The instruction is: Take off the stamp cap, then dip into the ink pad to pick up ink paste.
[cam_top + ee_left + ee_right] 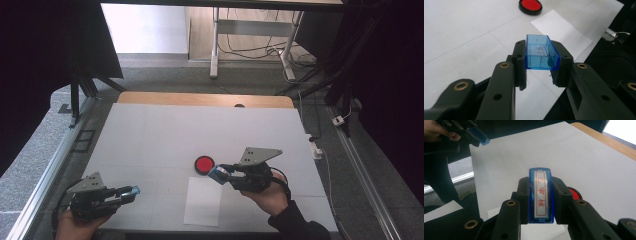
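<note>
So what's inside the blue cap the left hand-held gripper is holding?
The blue cap, clamped in the left hand-held gripper, looks hollow: through its clear walls only faint red marks show. Its lower end is hidden by the jaws. The stamp body sits in the right hand-held gripper.

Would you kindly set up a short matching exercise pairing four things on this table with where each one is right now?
Things:
1. blue cap
2. blue stamp
3. red ink pad
4. white sheet of paper

Places:
A. lying flat at the table's near edge
B. between the left gripper's jaws
C. on the table beyond the paper
D. between the right gripper's jaws

Pairs: 1-B, 2-D, 3-C, 4-A
</note>
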The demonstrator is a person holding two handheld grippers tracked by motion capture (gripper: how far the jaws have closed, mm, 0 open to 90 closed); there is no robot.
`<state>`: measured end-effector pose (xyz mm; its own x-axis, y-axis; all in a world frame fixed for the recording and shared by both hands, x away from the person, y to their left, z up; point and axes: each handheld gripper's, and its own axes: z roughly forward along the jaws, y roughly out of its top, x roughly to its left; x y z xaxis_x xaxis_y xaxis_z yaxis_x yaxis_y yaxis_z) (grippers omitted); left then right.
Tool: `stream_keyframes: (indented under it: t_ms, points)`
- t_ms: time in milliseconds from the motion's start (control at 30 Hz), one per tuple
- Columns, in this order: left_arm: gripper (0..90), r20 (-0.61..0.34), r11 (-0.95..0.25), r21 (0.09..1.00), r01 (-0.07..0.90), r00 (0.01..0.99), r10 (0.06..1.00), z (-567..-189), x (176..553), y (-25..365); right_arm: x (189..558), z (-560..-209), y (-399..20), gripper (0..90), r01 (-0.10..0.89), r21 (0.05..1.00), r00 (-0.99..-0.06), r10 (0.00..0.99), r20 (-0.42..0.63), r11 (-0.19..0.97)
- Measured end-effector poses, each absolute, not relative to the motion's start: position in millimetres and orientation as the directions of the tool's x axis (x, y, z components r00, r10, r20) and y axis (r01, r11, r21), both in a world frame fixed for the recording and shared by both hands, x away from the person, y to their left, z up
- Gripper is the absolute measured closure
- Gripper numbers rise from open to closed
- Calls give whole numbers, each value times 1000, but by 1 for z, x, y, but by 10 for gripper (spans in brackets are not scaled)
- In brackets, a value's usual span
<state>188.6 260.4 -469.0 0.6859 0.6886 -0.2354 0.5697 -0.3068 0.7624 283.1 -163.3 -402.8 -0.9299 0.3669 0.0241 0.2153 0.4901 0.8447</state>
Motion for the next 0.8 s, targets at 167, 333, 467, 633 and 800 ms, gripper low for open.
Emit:
stream_keyframes:
  t_ms: [167,333,467,633,800]
  points:
    - [681,-233,-320,745,585,678,697,-472,186,261,284,-404,-163,717,218,842,-929,369,25,494]
    - [681,-230,-329,735,593,673,703,-474,187,261,284,-405,-163,717,224,838,-928,371,28,497]
    - [682,-247,-322,718,617,658,711,-477,188,262,286,-405,-163,717,240,837,-926,375,44,492]
    - [682,-235,-332,721,608,665,709,-476,185,261,289,-406,-163,717,261,828,-920,388,57,496]
    - [682,-243,-320,725,610,661,710,-476,183,263,290,-406,-163,717,249,831,-919,393,39,498]
